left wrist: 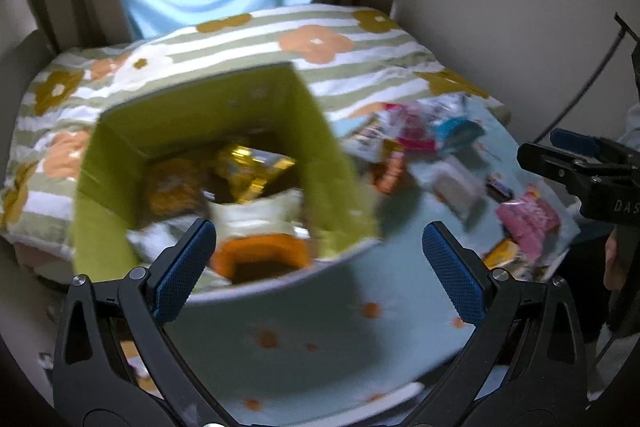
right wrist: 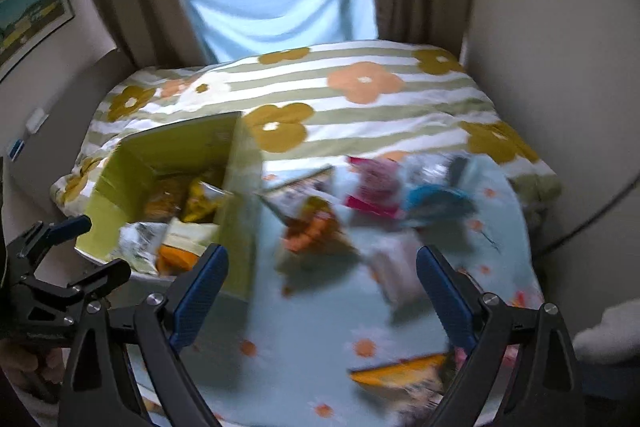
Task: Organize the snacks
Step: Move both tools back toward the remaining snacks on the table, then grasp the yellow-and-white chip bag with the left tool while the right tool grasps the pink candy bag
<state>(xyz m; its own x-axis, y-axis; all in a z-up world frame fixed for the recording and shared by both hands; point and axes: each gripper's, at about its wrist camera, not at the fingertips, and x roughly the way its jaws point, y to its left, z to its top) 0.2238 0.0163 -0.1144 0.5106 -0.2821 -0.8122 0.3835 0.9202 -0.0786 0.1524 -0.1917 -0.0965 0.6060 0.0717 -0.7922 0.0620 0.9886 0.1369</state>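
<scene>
Left wrist view: left gripper (left wrist: 319, 251) spread wide, nothing between the blue pads, hanging over the near rim of the green box (left wrist: 120, 163) at about 11 o'clock from the jaws. Box open-topped and already part filled: gold foil packet (left wrist: 250, 167), a pale bag (left wrist: 256, 217), an orange-topped pack (left wrist: 260, 253) near the front. Resting on the light blue cloth (left wrist: 320, 327), itself spread over the flowered bedspread (left wrist: 316, 43). Loose snacks (left wrist: 404, 141) scattered from 1 to 3 o'clock of the box, a pink packet (left wrist: 528, 221) among them. Right gripper (left wrist: 576, 159) visible at 3 o'clock, apart from everything

Right wrist view: right gripper (right wrist: 318, 277) likewise spread, empty, aimed down at the cloth (right wrist: 312, 347) between box and pile. Box (right wrist: 236, 195) at 10 o'clock; orange-brown bag (right wrist: 316, 231) at 12 o'clock just past the jaws, white packet (right wrist: 396, 267) at 1 o'clock, pink (right wrist: 376, 183) and blue (right wrist: 432, 199) packs farther off at 1 o'clock, a yellow pack (right wrist: 404, 371) near at 4 o'clock. Heavy blur over all, so labels unreadable

Judged step: between loads, part of the pile boxed, much still loose, no snack in either grip. Next move likely calls for lowering the right jaws astride the nearest bag, closing gently on crinkly film that may slip, then carrying toward 10 o'clock and releasing above the box opening; left free to take another or steady the box wall
</scene>
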